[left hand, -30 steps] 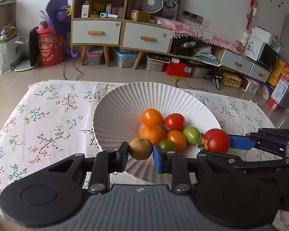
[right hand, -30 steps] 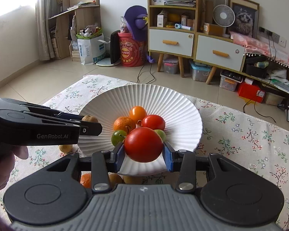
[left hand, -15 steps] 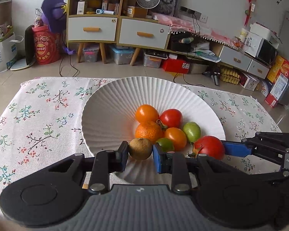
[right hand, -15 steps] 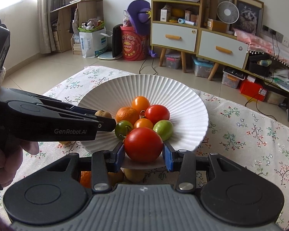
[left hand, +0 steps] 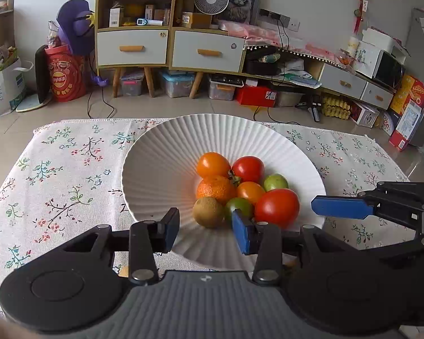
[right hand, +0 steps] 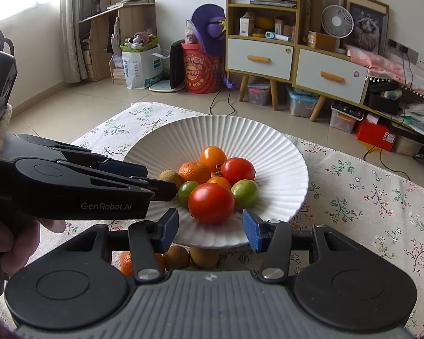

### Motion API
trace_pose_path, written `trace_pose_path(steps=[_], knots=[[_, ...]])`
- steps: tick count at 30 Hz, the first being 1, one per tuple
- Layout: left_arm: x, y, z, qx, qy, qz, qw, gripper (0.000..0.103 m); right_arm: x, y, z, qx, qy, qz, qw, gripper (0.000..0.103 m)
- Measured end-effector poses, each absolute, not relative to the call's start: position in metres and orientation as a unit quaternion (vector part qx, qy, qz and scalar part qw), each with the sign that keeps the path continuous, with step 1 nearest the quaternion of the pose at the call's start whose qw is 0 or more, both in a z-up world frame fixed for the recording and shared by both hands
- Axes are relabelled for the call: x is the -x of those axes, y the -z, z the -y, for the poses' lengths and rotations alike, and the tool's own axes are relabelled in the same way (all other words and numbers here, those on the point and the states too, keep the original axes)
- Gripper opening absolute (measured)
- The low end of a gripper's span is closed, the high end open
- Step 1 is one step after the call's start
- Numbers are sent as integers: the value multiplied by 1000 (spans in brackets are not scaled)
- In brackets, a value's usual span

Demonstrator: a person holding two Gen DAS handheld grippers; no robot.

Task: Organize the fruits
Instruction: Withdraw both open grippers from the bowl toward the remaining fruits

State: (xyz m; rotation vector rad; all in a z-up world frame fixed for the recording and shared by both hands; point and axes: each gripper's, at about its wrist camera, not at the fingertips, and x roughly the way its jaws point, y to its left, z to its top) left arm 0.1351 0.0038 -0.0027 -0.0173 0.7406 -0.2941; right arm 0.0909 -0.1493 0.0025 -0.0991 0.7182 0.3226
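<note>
On the surface covered by a white cloth printed with small flowers (left hand: 65, 175) stands a wide white ribbed bowl (left hand: 161, 169), and the fruit sits heaped in its hollow. Going from the left, our left tool (left hand: 205, 230) hangs over the near rim with its blue-padded jaws opening. The round brown fruit (left hand: 207, 212) lies between them but free of both pads, resting in the bowl against a rough orange mandarin (left hand: 216, 188) and a small green tomato (left hand: 238, 204). Behind these we see a smooth orange tomato (left hand: 212, 164) and a small red tomato (left hand: 248, 168). Farther right, our right tool (right hand: 211, 227) is likewise opening. The large red tomato (right hand: 211, 203) sits between its pads untouched, lying in the bowl beside a pale green tomato (right hand: 244, 193). Under the bowl's near edge, on the cloth, two more brown fruits (right hand: 203, 257) and an orange one (right hand: 126, 262) show.
</note>
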Motion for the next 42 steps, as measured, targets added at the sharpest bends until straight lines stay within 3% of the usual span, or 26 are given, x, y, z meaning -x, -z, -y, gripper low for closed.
trace_pose_path(steps=[8,10,14,19,25,33,42], knots=[[-125,-3,-11,0,147,-352,925,56,-89,-4,157,51,-143,-348,925,56],[-123,-4,-13,-3,143,-352,925,64,-88,-5,160,49,-139,-347,926,58],[-119,-6,-18,1,144,-351,925,68,-85,-8,164,45,-134,-343,929,63],[-110,-7,-23,-6,142,-349,926,82,-78,-10,167,46,-135,-342,929,70],[-99,-7,-29,-10,138,-352,926,92,-70,-8,170,52,-136,-346,927,76],[-86,-7,-36,-22,135,-357,924,100,-60,-6,173,55,-139,-352,924,83],[-74,-4,-43,-32,134,-370,919,102,-48,-2,175,56,-141,-360,921,89]])
